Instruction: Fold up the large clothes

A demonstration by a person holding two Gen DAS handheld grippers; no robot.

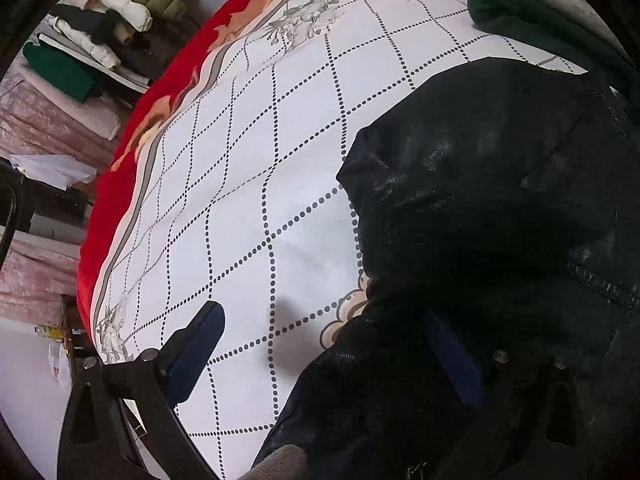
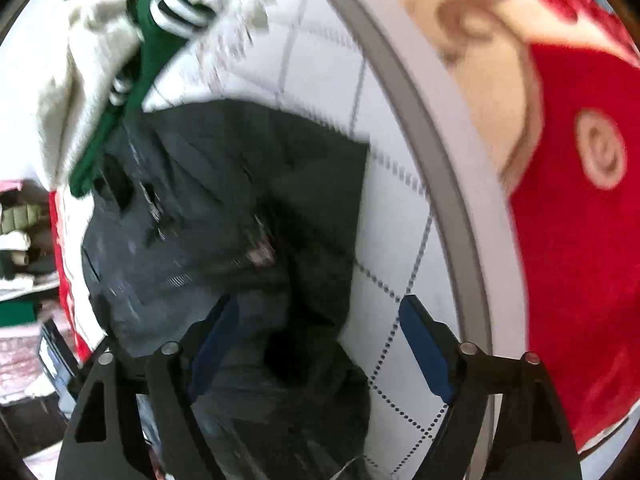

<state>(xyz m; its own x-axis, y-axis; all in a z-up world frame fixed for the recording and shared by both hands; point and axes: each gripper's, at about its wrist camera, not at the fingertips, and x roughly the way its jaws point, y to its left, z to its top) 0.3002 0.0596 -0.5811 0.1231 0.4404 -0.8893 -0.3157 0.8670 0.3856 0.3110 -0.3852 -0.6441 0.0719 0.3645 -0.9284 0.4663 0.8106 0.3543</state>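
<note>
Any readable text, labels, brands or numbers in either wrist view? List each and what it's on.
None readable.
Black jacket: no legible label or brand; a small pale tag shows in the right wrist view, blurred.
Bed sheet: dotted grid and flower print only, no words.
Yellow packaging at the left edge: too small to read.

Black tool [image 2: 318,344] arms, blue pads [image 2: 424,354], silver screws [image 2: 467,347]

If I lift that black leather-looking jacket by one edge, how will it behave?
The black jacket will probably sag and drape rather than hold shape, since it already lies in soft humps and creases on the white sheet. Its shiny surface suggests it may slide between the pads. It looks thick, so likely heavy for cloth.
</note>
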